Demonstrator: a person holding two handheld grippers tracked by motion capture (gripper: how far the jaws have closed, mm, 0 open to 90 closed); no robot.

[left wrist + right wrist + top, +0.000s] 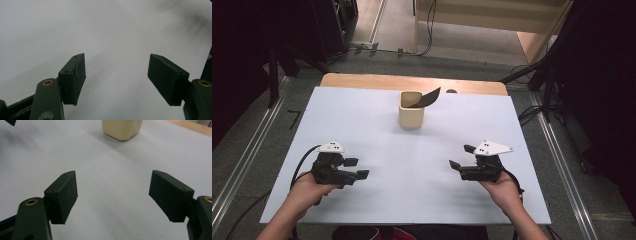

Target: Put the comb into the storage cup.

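Observation:
A cream square cup (411, 114) stands at the back middle of the white table sheet (377, 140), with a black flat utensil (426, 98) leaning out of it to the right. My left gripper (357, 168) rests low at the front left, held by a hand, its jaws open with nothing between them. In the left gripper view the left gripper (117, 75) has only bare white sheet between its pads. My right gripper (461, 156) sits at the front right, open and empty. Beyond the right gripper (113, 195) in its own view stands the cup (121, 128), well apart.
A strip of wooden tabletop (362, 80) shows behind the sheet, with a small dark spot (451, 91) on it. Metal rails, cables and dark stands flank the table. A dark corner (11, 122) shows at the top left of the right gripper view.

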